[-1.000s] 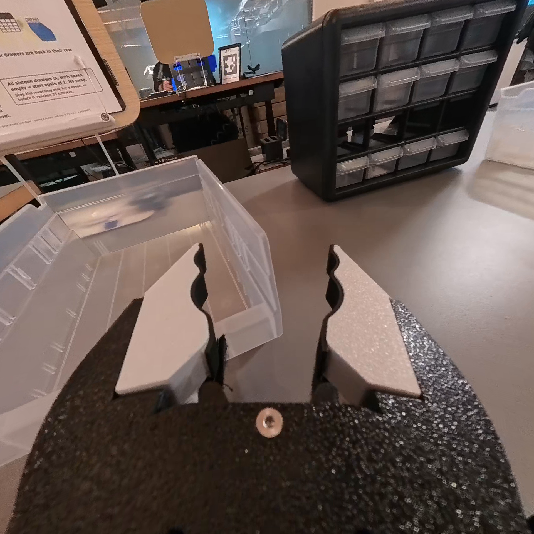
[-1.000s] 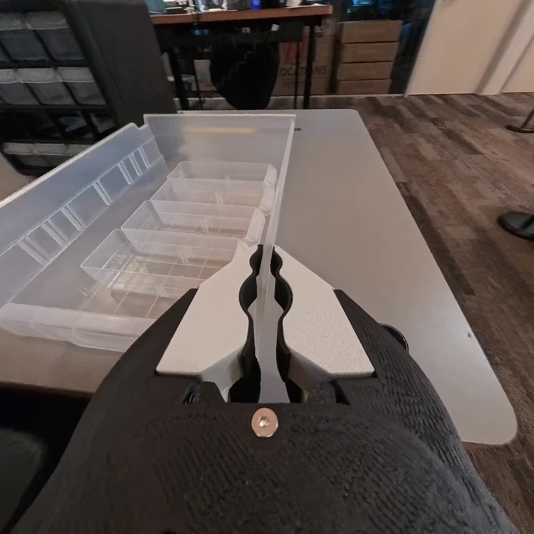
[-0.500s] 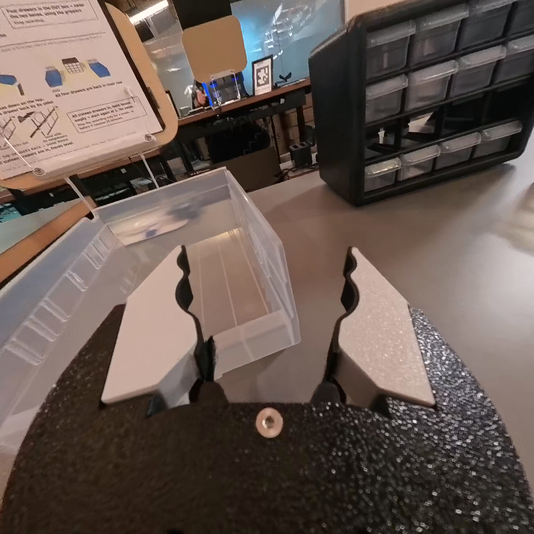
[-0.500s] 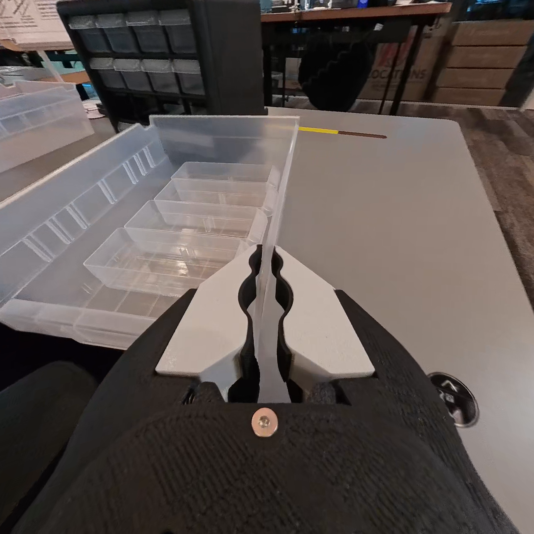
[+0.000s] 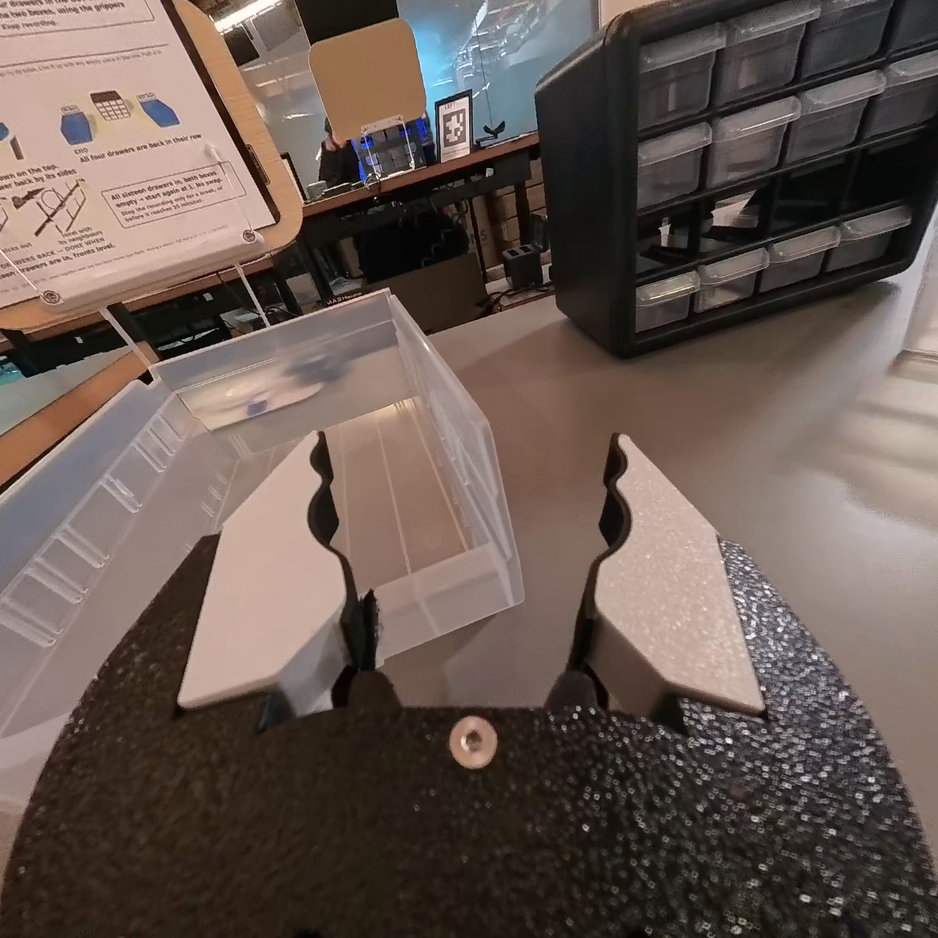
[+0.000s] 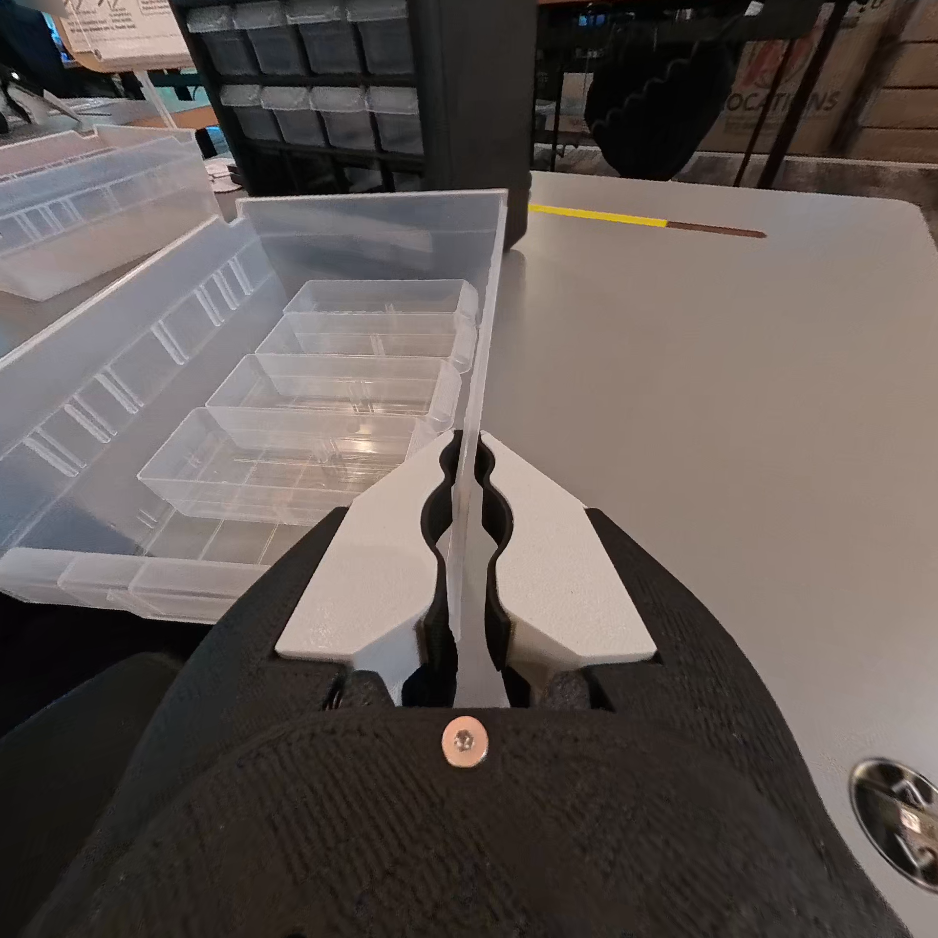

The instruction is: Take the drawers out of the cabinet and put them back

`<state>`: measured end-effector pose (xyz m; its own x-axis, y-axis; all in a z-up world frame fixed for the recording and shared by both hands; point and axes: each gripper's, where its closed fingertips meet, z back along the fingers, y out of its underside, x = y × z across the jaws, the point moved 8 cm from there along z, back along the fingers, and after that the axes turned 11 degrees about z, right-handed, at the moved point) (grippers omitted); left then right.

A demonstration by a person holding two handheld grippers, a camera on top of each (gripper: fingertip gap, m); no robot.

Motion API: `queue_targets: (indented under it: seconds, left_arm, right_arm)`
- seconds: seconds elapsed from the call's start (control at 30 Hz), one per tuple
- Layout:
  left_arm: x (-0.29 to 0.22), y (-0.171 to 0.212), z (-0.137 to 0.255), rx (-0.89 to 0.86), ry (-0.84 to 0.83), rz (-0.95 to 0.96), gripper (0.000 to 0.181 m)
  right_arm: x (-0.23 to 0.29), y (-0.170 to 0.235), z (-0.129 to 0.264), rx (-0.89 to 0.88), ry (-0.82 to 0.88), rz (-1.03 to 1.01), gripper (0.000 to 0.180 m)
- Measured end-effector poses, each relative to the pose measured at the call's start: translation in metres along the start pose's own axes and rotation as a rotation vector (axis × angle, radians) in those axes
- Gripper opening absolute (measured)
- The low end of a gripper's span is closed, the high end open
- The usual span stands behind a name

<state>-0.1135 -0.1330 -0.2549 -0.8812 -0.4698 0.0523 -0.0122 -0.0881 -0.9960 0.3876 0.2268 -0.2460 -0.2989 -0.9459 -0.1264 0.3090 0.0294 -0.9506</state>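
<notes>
Grey desk [image 6: 710, 406] w/ black cabinet [image 5: 761, 167] at the back. Right tool [image 6: 469, 533] clamped on the side wall of a clear bin [image 6: 482, 325] holding four drawers [image 6: 350, 386]. Left tool [image 5: 467, 548] spread wide, empty, over another bin [image 5: 446, 457]. Drawers prob. light, stiff, slick; grip by the sides.

Four clear drawers [image 6: 325, 406] in bin [image 6: 91, 386]
</notes>
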Motion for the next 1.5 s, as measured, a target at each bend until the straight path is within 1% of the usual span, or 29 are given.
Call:
queue_targets:
  seconds: [0.3,0.5,0.6,0.8,0.87,1.0,1.1,1.2,1.3,1.37,1.4,1.47,1.5]
  left_arm:
    - [0.001,0.004,-0.003,0.018,0.001,0.02,0.111]
    - [0.003,0.005,-0.003,0.027,0.003,0.053,0.11]
    - [0.005,0.004,-0.001,0.014,0.014,0.074,0.105]
    - [0.004,0.0,-0.005,0.015,0.002,0.064,0.095]
    - [0.005,-0.005,-0.009,0.018,-0.011,0.055,0.088]
    - [0.003,-0.001,-0.022,0.122,-0.042,0.017,0.085]
    - [0.001,0.0,-0.031,0.165,-0.033,0.035,0.072]
    - [0.006,-0.003,-0.039,0.18,-0.07,0.022,0.049]
    - [0.011,-0.002,-0.045,0.218,-0.1,0.019,0.051]
    - [0.011,0.002,-0.045,0.252,-0.106,0.009,0.045]
    - [0.012,0.002,-0.044,0.241,-0.115,-0.003,0.042]
    - [0.014,0.001,-0.04,0.23,-0.14,-0.049,0.016]
    - [0.017,0.001,-0.037,0.225,-0.167,-0.075,0.006]
  right_arm:
    - [0.013,-0.008,-0.019,0.006,-0.046,0.033,0.003]
    - [0.021,-0.011,-0.031,0.014,-0.059,0.083,0.003]
    - [0.023,-0.011,-0.034,0.022,-0.062,0.097,0.004]
    - [0.032,-0.012,-0.035,0.015,-0.132,0.11,0.009]
    - [0.033,-0.012,-0.036,0.017,-0.137,0.116,0.009]
    - [0.036,-0.013,-0.036,0.016,-0.159,0.106,0.01]
    - [0.04,-0.014,-0.038,0.019,-0.168,0.108,0.01]
    - [0.047,-0.018,-0.045,0.02,-0.189,0.107,0.009]
    - [0.058,-0.025,-0.062,0.032,-0.145,0.096,0.003]
    - [0.071,-0.03,-0.073,0.031,-0.162,0.12,0.003]
    - [0.078,-0.033,-0.079,0.032,-0.175,0.138,0.003]
    - [0.094,-0.039,-0.09,0.036,-0.193,0.17,0.003]
    - [0.101,-0.042,-0.095,0.038,-0.199,0.184,0.003]
